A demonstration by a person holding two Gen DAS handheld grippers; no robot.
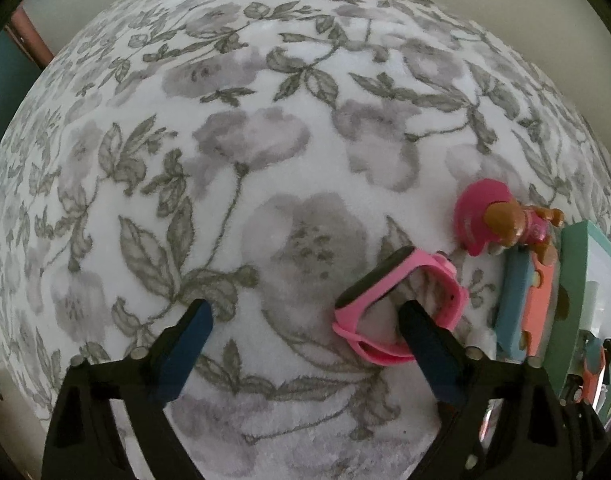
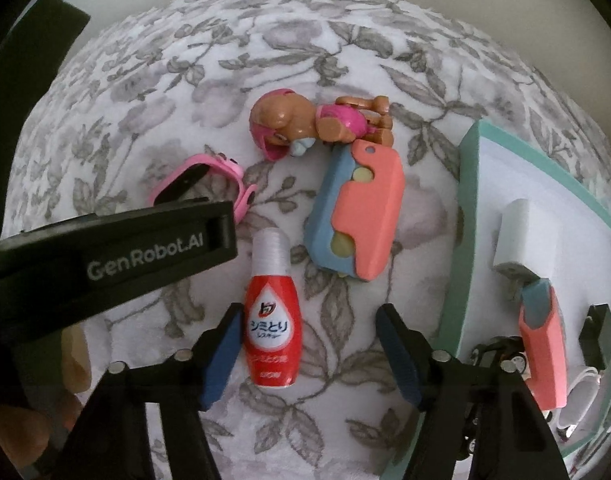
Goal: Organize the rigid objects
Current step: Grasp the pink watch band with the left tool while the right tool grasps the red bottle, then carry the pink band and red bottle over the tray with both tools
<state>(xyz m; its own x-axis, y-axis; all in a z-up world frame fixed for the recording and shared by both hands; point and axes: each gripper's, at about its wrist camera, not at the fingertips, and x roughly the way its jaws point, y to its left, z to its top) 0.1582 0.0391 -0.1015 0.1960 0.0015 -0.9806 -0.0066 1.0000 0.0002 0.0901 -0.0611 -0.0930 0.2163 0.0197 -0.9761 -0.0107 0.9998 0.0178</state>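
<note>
A pink wristwatch [image 1: 401, 300] lies on the floral cloth [image 1: 265, 160]. My left gripper [image 1: 305, 320] hangs open just above it, its right finger [image 1: 421, 332] over the band's loop and its left finger far off to the side. A red stain-remover bottle [image 2: 271, 320] with a clear cap lies between the fingers of my right gripper [image 2: 309, 332]. The bottle sits close to that gripper's left finger [image 2: 225, 340], and a wide gap separates it from the other finger. A toy dog in a pink helmet [image 2: 305, 124] and a blue-and-coral block [image 2: 353, 212] lie beyond.
A mint-green tray [image 2: 465, 200] with a white floor stands at the right, holding a white block [image 2: 513, 236], a coral-and-blue piece [image 2: 541, 340] and a small black car [image 2: 497, 352]. The left gripper's black housing [image 2: 117, 252] crosses the right wrist view.
</note>
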